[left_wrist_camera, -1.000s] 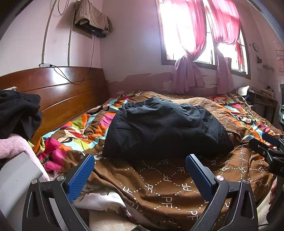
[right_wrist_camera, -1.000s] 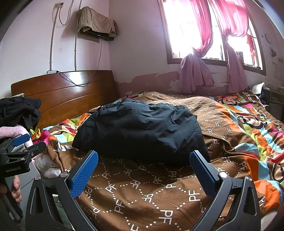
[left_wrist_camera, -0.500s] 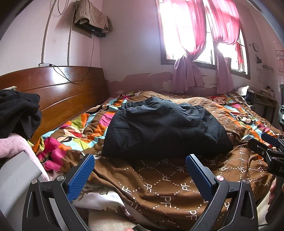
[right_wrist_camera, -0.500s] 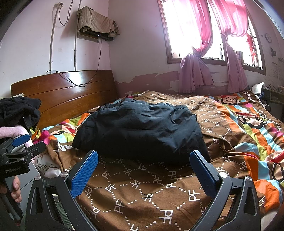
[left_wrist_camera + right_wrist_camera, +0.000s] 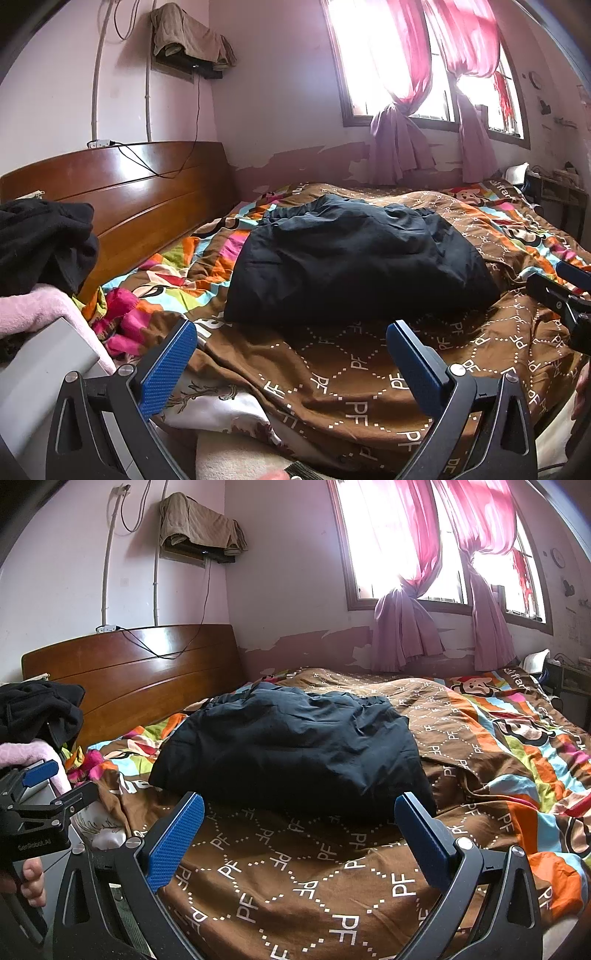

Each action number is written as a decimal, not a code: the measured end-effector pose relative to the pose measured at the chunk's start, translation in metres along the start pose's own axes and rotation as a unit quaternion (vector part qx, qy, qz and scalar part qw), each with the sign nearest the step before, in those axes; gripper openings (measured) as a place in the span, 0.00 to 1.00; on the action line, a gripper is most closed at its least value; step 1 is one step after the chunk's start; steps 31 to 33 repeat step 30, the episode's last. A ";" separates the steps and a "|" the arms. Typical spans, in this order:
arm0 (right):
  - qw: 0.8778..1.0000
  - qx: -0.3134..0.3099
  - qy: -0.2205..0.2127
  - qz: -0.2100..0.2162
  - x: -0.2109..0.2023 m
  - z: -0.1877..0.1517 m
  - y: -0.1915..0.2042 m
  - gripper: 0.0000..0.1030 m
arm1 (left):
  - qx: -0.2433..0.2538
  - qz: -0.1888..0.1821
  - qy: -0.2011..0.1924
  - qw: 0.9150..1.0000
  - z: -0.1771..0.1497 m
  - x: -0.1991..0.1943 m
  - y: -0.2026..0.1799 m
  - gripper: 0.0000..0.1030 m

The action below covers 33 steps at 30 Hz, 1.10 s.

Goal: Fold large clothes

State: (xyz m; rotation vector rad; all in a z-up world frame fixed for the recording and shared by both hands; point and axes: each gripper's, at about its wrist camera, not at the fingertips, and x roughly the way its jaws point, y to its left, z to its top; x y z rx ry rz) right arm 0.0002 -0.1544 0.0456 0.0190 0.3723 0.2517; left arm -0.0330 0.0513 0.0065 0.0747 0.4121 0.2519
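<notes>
A large black padded garment (image 5: 351,258) lies bundled in a folded heap in the middle of the bed; it also shows in the right wrist view (image 5: 295,749). My left gripper (image 5: 291,358) is open and empty, held above the near edge of the bed, short of the garment. My right gripper (image 5: 299,830) is open and empty, just in front of the garment's near edge. Each gripper shows at the side of the other's view.
The bed carries a brown and striped quilt (image 5: 498,746). A wooden headboard (image 5: 140,199) stands at the left. A pile of black and pink clothes (image 5: 40,258) sits at the near left. A window with pink curtains (image 5: 424,572) is behind the bed.
</notes>
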 end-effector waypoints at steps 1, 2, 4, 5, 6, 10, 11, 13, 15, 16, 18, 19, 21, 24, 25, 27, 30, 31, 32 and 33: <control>1.000 0.000 0.000 0.000 0.000 0.000 0.000 0.99 | 0.000 0.000 0.000 1.000 0.000 -0.001 -0.001 1.00; 1.000 0.000 0.000 0.000 0.001 0.001 0.000 0.99 | -0.001 0.000 0.001 1.000 0.000 0.000 -0.001 1.00; 1.000 -0.001 0.001 -0.001 0.000 -0.001 0.000 0.99 | -0.002 -0.002 0.002 1.000 0.000 0.000 0.000 1.00; 1.000 -0.001 0.001 -0.001 0.001 -0.002 0.000 0.99 | -0.002 -0.002 0.003 1.000 0.000 0.000 0.000 1.00; 1.000 -0.001 0.001 -0.001 0.000 -0.002 0.000 0.99 | -0.002 -0.001 0.003 1.000 0.000 0.000 0.000 1.00; 1.000 0.000 0.002 -0.001 0.001 -0.002 0.000 0.99 | -0.001 -0.001 0.002 1.000 0.000 0.000 0.000 1.00; 1.000 0.000 0.002 -0.001 0.001 -0.002 0.000 0.99 | -0.001 -0.002 0.002 1.000 0.000 0.000 0.000 1.00; 1.000 0.000 0.002 -0.001 0.002 -0.001 0.000 0.99 | 0.000 -0.002 0.003 1.000 0.000 0.001 0.001 1.00; 1.000 0.000 0.002 -0.001 0.001 -0.001 -0.001 0.99 | 0.000 -0.003 0.002 1.000 0.000 0.001 0.001 1.00; 1.000 0.000 0.002 -0.001 0.001 -0.002 0.000 0.99 | 0.000 -0.002 0.002 1.000 0.000 0.001 0.001 1.00; 1.000 0.000 0.002 -0.001 0.001 -0.001 -0.001 0.99 | -0.001 -0.003 0.003 1.000 0.000 0.001 0.001 1.00; 1.000 0.000 0.002 -0.001 0.001 -0.002 0.000 0.99 | -0.001 -0.003 0.003 1.000 0.000 0.000 0.000 1.00; 1.000 -0.001 0.002 -0.002 0.001 -0.001 -0.001 0.99 | 0.000 -0.006 0.006 1.000 0.000 0.002 0.000 1.00; 1.000 0.001 0.003 -0.004 0.003 -0.002 -0.001 0.99 | 0.001 -0.008 0.007 1.000 0.000 0.004 0.001 1.00; 1.000 0.001 0.004 -0.005 0.003 -0.003 -0.002 0.99 | 0.001 -0.008 0.007 1.000 -0.001 0.004 0.001 1.00; 1.000 0.001 0.004 -0.006 0.003 -0.004 -0.002 0.99 | 0.001 -0.007 0.007 1.000 0.000 0.004 0.001 1.00; 1.000 0.001 0.004 -0.005 0.003 -0.004 -0.002 0.99 | 0.001 -0.007 0.008 1.000 -0.001 0.004 0.001 1.00; 1.000 0.001 0.004 -0.005 0.003 -0.004 -0.002 0.99 | 0.001 -0.007 0.008 1.000 -0.001 0.004 0.001 1.00; 1.000 0.001 0.004 -0.005 0.003 -0.004 -0.002 0.99 | 0.001 -0.007 0.008 1.000 -0.001 0.004 0.001 1.00; 1.000 0.001 0.004 -0.005 0.003 -0.004 -0.002 0.99 | 0.001 -0.007 0.008 1.000 -0.001 0.004 0.001 1.00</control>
